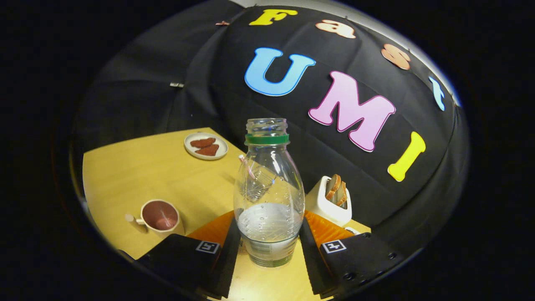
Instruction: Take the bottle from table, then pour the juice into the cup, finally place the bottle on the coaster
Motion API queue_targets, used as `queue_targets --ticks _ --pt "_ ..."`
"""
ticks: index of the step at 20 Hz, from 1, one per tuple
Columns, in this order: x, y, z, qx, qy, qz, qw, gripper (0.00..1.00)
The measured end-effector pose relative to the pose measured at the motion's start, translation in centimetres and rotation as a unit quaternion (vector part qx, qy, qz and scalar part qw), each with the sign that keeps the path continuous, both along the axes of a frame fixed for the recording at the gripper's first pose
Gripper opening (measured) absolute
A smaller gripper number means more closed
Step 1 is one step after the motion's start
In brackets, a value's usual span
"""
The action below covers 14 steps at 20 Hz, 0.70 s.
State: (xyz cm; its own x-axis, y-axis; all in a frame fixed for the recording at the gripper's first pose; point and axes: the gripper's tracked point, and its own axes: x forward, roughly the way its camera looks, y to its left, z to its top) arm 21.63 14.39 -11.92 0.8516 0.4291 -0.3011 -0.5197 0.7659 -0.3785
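Observation:
A clear plastic bottle (268,188) with a green neck ring and no cap stands upright between my fingers, about a third full of clear liquid. My gripper (269,228) is shut on its lower body, one finger pressing on each side. I cannot tell whether the bottle's base rests on the yellow table (138,175) or hangs just above it. A beige cup (160,216) with a pinkish inside and a handle sits on the table, ahead and to the left of the left finger. A small white edge (352,230) peeks out by the right finger; I cannot tell what it is.
A white toaster (328,202) holding bread slices stands just beyond the right finger. Farther back on the left is a small plate (206,146) with two reddish pieces. A striped straw (246,165) shows behind the bottle. The black cloth wall closes the table's far side.

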Motion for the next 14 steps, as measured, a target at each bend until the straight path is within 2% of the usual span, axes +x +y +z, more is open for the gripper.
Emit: queue_targets --ticks 3,7,14 --pt "1.2 0.4 -0.8 0.047 0.012 0.010 0.999 0.73" --pt "2.9 0.7 -3.1 0.093 0.022 -0.006 0.995 0.74" --pt "5.8 2.1 -6.5 0.169 0.046 -0.011 0.984 0.75"
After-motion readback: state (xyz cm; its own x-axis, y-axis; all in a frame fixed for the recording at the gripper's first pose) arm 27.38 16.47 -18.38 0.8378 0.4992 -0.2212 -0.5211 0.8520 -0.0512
